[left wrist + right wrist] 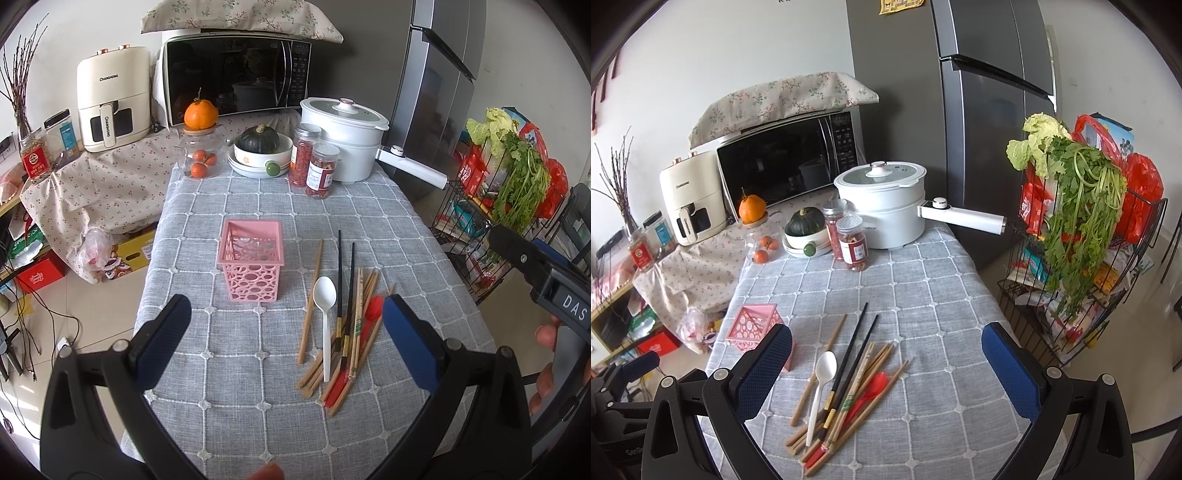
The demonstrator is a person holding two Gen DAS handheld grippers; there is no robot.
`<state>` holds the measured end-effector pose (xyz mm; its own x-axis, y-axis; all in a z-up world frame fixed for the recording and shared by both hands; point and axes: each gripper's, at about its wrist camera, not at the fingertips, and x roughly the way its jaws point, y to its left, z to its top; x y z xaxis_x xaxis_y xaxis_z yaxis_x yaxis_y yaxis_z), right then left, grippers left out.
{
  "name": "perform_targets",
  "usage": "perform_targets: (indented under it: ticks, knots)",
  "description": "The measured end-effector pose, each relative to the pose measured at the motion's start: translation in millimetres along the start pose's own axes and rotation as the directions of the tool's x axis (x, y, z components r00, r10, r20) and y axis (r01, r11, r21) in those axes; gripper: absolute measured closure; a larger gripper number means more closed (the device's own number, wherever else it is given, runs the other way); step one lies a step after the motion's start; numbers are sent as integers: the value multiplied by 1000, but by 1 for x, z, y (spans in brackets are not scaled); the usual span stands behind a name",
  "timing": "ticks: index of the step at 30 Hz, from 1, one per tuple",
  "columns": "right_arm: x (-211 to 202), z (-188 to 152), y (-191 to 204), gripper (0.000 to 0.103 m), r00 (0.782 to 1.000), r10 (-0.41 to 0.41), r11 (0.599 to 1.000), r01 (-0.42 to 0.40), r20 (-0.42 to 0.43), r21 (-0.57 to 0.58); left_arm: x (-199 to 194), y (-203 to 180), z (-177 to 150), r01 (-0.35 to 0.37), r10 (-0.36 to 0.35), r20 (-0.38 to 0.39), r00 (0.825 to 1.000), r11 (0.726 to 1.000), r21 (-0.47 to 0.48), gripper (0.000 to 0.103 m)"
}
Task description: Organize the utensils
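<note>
Both hand-held grippers, left (284,343) and right (886,365), gape empty; the light, stiff, slippery white plastic spoon (325,317) suits a mid-handle pinch

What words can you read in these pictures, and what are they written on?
"CHANGHONG": on the air fryer, on its front and again down its handle.
"DAS": on the right gripper, cut off at the picture's edge.
"GenRo": on the left gripper, partly hidden.
Too small or blurred to read: jar labels, microwave buttons, the red tin, the boxes on the floor and the fridge note.
</note>
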<state>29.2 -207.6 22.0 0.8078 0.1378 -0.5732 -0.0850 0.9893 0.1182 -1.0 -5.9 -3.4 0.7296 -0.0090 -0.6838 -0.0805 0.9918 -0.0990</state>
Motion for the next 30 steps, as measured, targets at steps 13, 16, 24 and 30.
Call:
perform_targets:
  ticks: [13,16,24,30]
  knots:
    - [14,-1,-3,0,999,12,1000,-10,-53,23,8,1,5,-26,26,23,999,999,36,0]
    - [22,-1,-4,0,997,0,1000,1,-72,20,10,0,8,-16,15,46,999,1000,22,0]
    - [41,-2,-4,0,991,2,1000,0,-136,13,31,1,17,-7,7,-15,1000,1000,-6,0]
    - [54,3,-5,0,985,-3,1000,5,-173,15,43,1,22,17,-17,-44,999,1000,-8,0]
